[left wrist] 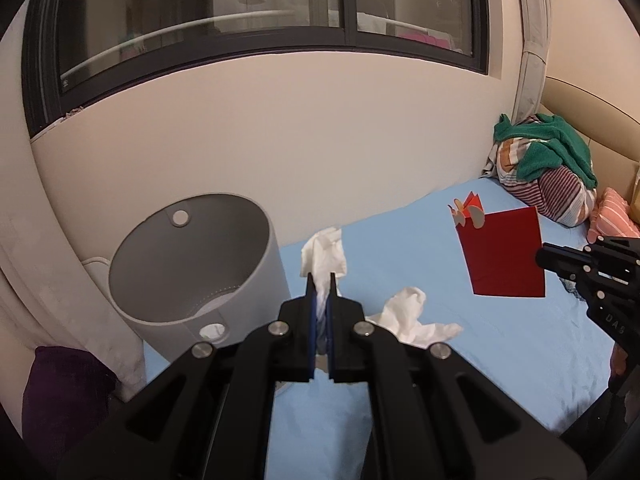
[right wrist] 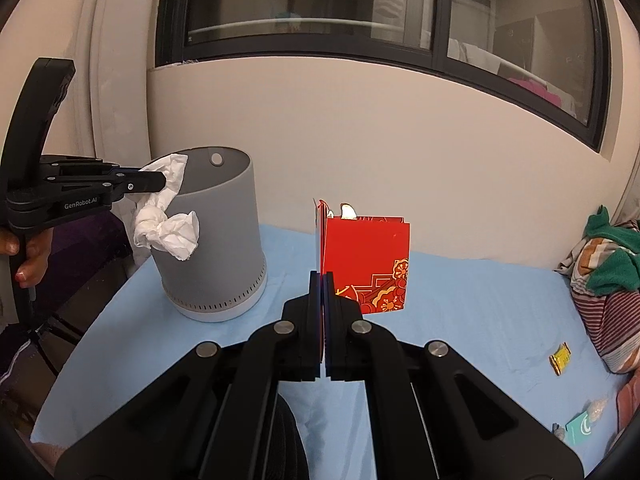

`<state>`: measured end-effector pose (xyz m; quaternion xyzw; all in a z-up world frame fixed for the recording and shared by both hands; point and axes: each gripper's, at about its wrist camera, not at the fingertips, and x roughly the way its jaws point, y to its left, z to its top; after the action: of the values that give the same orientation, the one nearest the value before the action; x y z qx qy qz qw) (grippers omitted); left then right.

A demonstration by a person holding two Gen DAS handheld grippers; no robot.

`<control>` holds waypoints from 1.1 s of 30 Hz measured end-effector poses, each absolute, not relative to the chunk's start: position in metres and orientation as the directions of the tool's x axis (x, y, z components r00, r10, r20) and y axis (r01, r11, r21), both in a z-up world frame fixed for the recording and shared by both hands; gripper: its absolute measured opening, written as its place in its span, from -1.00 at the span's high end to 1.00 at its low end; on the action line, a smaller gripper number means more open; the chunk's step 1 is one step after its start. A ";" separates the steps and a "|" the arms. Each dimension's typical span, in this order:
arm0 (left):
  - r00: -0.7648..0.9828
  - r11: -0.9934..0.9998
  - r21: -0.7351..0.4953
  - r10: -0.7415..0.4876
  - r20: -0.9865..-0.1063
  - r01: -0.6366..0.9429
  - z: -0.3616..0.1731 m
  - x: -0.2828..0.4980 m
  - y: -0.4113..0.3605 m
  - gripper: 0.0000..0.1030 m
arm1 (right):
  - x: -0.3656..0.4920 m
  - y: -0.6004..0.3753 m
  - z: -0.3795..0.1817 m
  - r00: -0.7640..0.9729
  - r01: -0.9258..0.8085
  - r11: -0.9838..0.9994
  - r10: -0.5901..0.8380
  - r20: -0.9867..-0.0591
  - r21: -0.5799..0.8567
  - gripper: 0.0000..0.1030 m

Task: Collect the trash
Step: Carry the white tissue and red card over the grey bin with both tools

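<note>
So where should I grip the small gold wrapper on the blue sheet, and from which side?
Come from above and pinch the gold wrapper across its narrow width, near the middle. It is oblong and lies flat on the sheet, so probably only its two long edges can be pinched.

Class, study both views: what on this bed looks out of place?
A crumpled white tissue lies loose on the blue sheet, and a small gold wrapper sits near the clothes pile. Both are litter outside the grey bin.
</note>
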<state>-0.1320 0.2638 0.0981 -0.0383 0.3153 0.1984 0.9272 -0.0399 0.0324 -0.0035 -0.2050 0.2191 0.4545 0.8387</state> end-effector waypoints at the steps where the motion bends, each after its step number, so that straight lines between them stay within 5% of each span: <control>1: 0.722 0.914 0.058 0.354 -0.594 -0.401 0.101 -0.135 0.267 0.92 | -0.041 0.036 0.000 0.486 -0.857 0.495 0.681 -0.548 -0.145 0.99; 17: 0.671 0.812 0.094 0.536 -0.512 -0.576 0.162 -0.179 0.343 0.92 | -0.075 0.149 0.077 0.326 -0.945 0.283 0.845 -0.424 -0.162 0.98; 33: 0.602 0.732 0.093 0.619 -0.504 -0.675 0.173 -0.205 0.415 0.92 | -0.101 0.250 0.082 0.183 -0.979 0.121 0.873 -0.453 -0.163 0.98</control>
<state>-0.2049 0.4151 0.1727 -0.0536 0.2602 0.3623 0.8934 -0.1011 0.2504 0.0821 -0.2154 0.1239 0.6271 0.7383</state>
